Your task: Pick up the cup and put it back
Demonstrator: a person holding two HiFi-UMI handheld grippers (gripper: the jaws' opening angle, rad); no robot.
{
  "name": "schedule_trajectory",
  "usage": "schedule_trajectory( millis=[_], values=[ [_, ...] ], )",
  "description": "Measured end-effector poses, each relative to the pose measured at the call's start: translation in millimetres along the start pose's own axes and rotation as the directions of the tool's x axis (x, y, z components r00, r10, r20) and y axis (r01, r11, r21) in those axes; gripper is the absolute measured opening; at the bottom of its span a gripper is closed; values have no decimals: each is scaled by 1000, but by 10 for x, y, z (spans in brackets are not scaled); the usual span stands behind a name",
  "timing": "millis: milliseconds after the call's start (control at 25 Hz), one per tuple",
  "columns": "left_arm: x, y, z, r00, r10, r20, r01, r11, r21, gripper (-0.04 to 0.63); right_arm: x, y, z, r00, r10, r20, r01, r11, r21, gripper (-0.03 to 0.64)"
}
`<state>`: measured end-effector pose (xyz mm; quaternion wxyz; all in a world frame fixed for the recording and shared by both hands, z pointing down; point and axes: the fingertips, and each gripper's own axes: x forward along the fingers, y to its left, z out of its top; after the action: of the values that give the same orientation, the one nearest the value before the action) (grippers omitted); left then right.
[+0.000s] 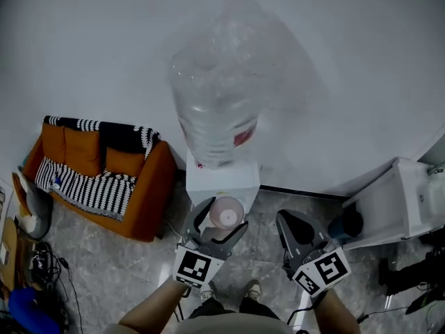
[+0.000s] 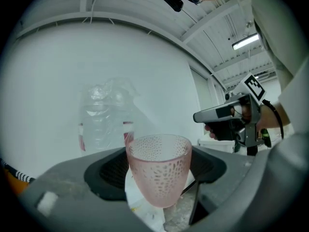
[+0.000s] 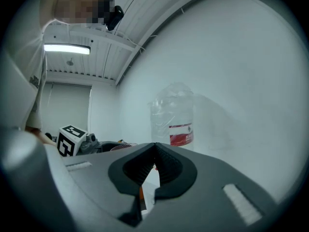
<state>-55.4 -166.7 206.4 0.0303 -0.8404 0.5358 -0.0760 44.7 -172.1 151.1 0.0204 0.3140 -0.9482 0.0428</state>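
A pink dimpled cup stands upright between the jaws of my left gripper, which is shut on it. The cup hangs just in front of the white water dispenser, below its big clear bottle. My right gripper is to the right of the cup, jaws shut on nothing. It also shows in the left gripper view as a right gripper held in a hand.
An orange sofa with a striped blanket stands left of the dispenser. A white unit stands at the right against the wall. Cables and bags lie on the floor at the far left.
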Motion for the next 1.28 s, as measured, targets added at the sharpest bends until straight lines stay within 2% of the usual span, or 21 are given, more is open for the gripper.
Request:
schedule_trajectory(
  millis=[240, 480, 600, 840, 1000, 1280],
  values=[
    [599, 153, -44, 1000, 7, -9, -7, 999, 33, 397, 208, -441, -74, 998, -59, 0, 59, 998, 6, 3],
    [1136, 320, -268, 1000, 23, -9, -22, 999, 49, 397, 443, -765, -247, 997, -71, -15, 72, 996, 49, 3],
    [1365, 400, -482, 998, 47, -37, -46, 999, 17, 397, 570, -890, -349, 997, -69, -19, 70, 994, 86, 3],
    [1712, 460, -831, 992, 115, -48, -118, 991, -59, 396, 776, -1067, -577, 997, -68, -41, 72, 994, 86, 3],
    [1864, 482, -1044, 984, 167, -67, -170, 984, -50, 396, 882, -1181, -739, 996, -61, -66, 65, 996, 62, 3],
    [2056, 494, -1407, 969, 230, -92, -237, 969, -69, 396, 983, -1353, -988, 994, -70, -88, 78, 993, 93, 3]
  ],
)
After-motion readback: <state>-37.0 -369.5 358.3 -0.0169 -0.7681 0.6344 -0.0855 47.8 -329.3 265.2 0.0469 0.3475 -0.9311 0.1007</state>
